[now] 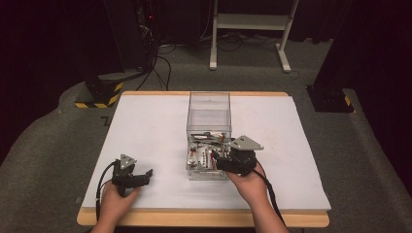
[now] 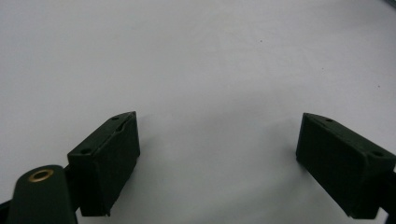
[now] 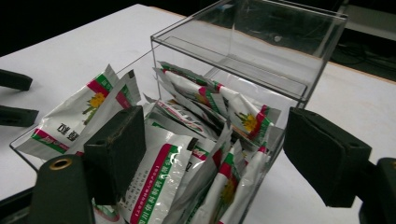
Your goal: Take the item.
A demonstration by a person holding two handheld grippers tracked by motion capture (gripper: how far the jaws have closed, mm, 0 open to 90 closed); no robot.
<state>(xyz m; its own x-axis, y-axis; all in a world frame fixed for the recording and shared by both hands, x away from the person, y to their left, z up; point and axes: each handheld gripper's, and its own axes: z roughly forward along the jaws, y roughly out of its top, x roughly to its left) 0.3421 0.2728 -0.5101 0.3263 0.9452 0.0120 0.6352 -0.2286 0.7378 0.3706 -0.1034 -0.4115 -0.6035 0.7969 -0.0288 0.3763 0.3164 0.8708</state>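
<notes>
A clear acrylic box (image 1: 209, 114) with an open lower tray stands near the middle of the white-topped counter (image 1: 145, 131), its long side running from the far edge toward the near edge. The tray end nearest the person is stuffed with white foil sachets (image 3: 187, 154) printed with red and green bands and a yellow flower; they stand and lean loosely against one another, several tips poking above the clear wall.

The right hand-held gripper (image 1: 236, 160) sits at the near end of that box, just on its right side, gripped by the person's right hand (image 1: 250, 184). Its black jaws stand wide apart, one on each side of the sachet pile in the right gripper view, and they seem to press on nothing, though the left jaw hides part of a sachet behind it.

The left hand-held gripper (image 1: 131, 175) rests low over bare counter near the near-left corner, well apart from the box. Its jaws are spread wide with only white surface between them.
</notes>
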